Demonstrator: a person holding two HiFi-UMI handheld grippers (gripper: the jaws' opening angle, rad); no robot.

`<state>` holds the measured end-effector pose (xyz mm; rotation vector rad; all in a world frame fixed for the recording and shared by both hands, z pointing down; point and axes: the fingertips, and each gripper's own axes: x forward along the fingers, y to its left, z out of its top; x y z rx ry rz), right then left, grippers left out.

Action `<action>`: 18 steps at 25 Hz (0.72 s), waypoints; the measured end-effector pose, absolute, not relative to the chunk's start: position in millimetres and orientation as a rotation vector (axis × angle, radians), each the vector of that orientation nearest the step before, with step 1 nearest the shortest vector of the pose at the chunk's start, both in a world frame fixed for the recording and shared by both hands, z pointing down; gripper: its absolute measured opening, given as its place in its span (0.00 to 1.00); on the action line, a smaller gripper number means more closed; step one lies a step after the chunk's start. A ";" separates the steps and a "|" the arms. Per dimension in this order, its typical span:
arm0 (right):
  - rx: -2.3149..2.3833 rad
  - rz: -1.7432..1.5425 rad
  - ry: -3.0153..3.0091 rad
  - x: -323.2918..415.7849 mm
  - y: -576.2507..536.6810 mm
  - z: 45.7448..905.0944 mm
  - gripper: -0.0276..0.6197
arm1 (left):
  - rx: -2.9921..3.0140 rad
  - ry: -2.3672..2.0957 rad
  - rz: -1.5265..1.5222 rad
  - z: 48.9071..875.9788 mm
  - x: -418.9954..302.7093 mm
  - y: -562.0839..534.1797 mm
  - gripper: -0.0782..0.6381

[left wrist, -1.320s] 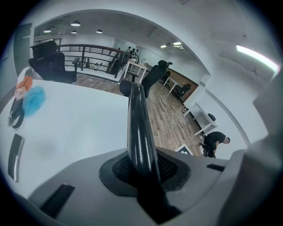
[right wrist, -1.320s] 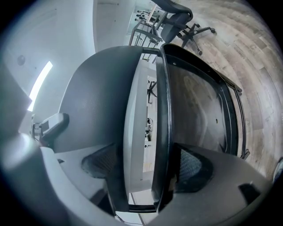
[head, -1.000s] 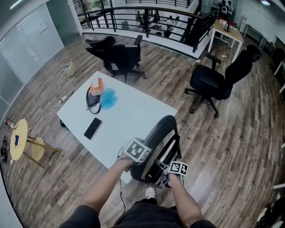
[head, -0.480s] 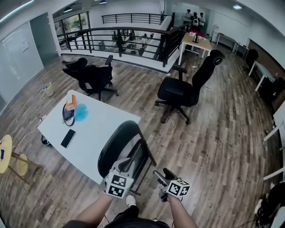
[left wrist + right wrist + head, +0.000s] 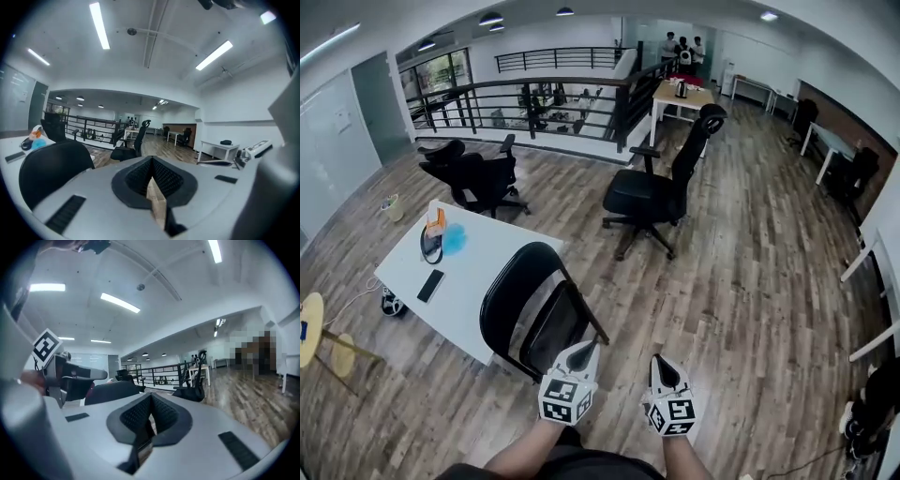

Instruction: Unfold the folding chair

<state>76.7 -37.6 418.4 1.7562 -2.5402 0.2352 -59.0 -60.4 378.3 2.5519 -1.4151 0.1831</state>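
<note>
Folding chair (image 5: 528, 302): upright on the wood floor (image 5: 750, 281), just beside the near corner of the white bench (image 5: 473, 281). Black rounded backrest uppermost, dark seat panel slanting down below it inside the thin frame. Hard to tell whether the seat is fully down.

Left tongs (image 5: 586, 349): clenched, jaws pressed flat together with nothing between them, as seen along the left gripper view (image 5: 152, 183). Held low in the head view, tip close to the chair's front edge but gripping no part of it. Backrest off to the left of the closed jaws in that gripper's own view.

Right tongs (image 5: 661, 364): likewise clenched and empty, dark pads meeting in the right gripper view (image 5: 150, 420). Level with the left pair and a little apart from it, pointing out over bare floor to the right of the chair.

On the bench, well away from the chair: a dark phone (image 5: 430, 285), a blue object (image 5: 454, 239) and an orange box (image 5: 436, 221) near the far end.

Beyond, two black office chairs, one straight ahead (image 5: 652, 192), one past the bench (image 5: 473, 173), and a dark railing (image 5: 534, 94) behind them.
</note>
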 end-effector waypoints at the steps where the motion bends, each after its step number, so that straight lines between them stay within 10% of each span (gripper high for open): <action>1: 1.767 0.181 -2.527 82.4 -29.3 412.7 0.06 | 2.544 -1.413 0.165 378.0 -54.2 -54.8 0.12; 18: 1.878 -0.202 -2.456 101.1 69.5 323.9 0.06 | 2.587 -1.409 0.090 355.1 -30.8 37.7 0.12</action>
